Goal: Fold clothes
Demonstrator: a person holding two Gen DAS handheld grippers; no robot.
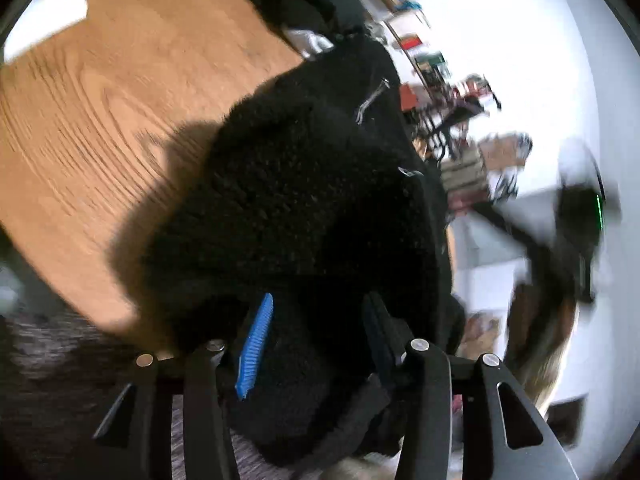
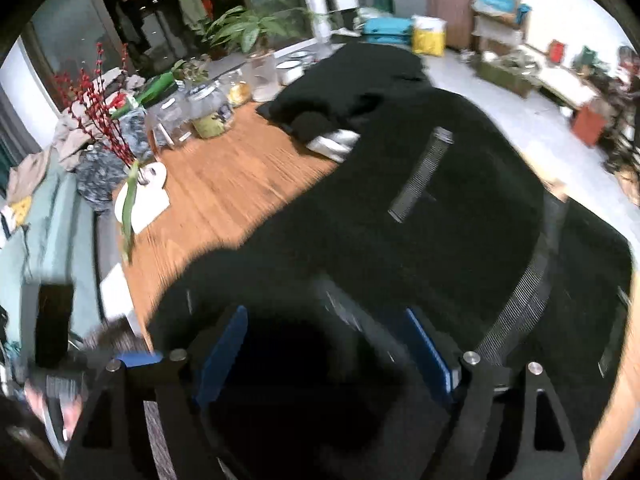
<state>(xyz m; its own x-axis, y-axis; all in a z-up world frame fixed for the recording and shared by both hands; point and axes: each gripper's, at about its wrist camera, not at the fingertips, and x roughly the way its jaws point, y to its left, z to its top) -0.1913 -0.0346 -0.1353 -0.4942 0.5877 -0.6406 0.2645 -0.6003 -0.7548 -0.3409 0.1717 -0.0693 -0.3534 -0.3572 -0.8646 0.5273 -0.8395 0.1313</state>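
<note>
Table (image 2: 224,184): wood, bearing black fleece jacket (image 2: 440,200), long axis running away from both claws.
Left claw (image 1: 316,340): pinching jacket's near edge.
Right claw (image 2: 324,352): spread, fleece bunched between fingers; grip uncertain.

Both fisheye views: strong barrel distortion, dark vignette at the rims. Motion blur heavy, worst toward edges. White wall (image 1: 500,32) blown out. Black garment (image 1: 304,200) loses detail, casts soft shadow on wooden table (image 1: 120,100). Daylight-level brightness overall
</note>
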